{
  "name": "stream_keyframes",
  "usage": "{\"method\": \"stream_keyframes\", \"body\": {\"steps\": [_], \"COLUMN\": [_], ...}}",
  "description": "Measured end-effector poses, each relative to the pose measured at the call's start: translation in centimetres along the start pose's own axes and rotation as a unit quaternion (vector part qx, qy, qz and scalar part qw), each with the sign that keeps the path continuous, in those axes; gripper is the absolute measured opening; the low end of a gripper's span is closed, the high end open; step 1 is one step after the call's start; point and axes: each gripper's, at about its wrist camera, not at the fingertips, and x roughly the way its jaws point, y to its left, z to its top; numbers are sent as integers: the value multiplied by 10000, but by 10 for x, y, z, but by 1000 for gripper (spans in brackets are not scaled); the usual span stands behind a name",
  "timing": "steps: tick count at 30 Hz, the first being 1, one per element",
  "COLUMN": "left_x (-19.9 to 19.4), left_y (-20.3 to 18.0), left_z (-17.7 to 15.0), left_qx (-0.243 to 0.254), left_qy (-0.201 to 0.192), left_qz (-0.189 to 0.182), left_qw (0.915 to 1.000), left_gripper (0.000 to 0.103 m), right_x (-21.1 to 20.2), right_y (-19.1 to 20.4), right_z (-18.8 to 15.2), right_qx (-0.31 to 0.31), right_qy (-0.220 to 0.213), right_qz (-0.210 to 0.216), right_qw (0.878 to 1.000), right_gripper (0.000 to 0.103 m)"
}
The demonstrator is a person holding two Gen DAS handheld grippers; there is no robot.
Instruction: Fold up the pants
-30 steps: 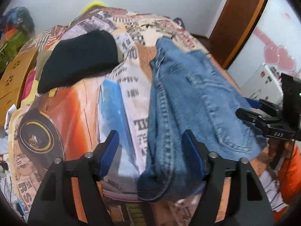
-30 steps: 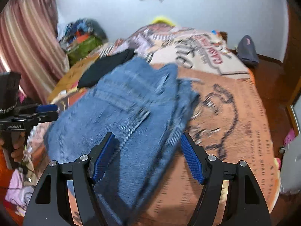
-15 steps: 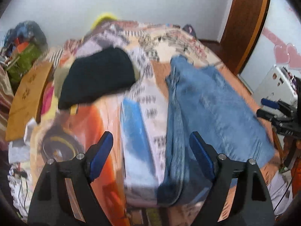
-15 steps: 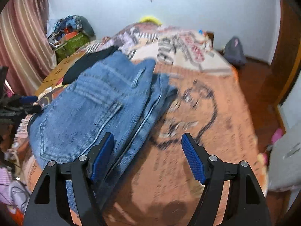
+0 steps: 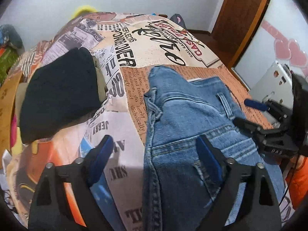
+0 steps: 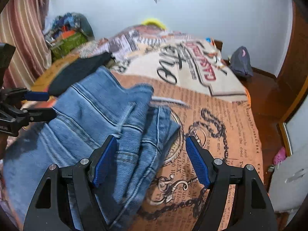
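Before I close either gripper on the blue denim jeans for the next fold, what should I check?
1. Left gripper empty: ok, its jaws have just been opening and the pads press on nothing, though the edge of the blue denim jeans lies under the gap.
2. Right gripper empty: ok, open over the jeans' edge.
3. Jeans resting on the printed bedspread, not hanging off: cannot tell, the near end is out of view.
4. Black folded garment apart from the jeans: ok.
5. Jeans lying smooth: not ok, layers bunch at the right edge.
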Motion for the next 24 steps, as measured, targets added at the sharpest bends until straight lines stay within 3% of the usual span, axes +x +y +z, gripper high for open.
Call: {"method": "stream_keyframes", "body": {"steps": [5,11,16,20,24], "left_x": [8,-36,-74,-80,-62], "left_y": [9,12,5,-10,-13], "left_z": [3,-4,-22,-41,-54], "left_qx": [-78,-27,90,243,112], "left_qy": [87,-164,-250,-10,435], "left_qz": [-145,-9,-342,-757,-985], "left_qw": [9998,9999,9991,9968,9941], "left_gripper": [98,91,91,91,91], "right_x": [1,-31,-65,-76,-66], "right_y": [-13,-12,0,14,28], "right_z": [0,-1,-9,-21,-37], "right_qx": [278,204,104,244,317], "right_qy": [85,-21,-71,47,278], "right_qz": [206,210,489,919,1077], "right_qw": [9994,9996,9987,9955,9933], "right_gripper": [71,71,72,72,72]}}
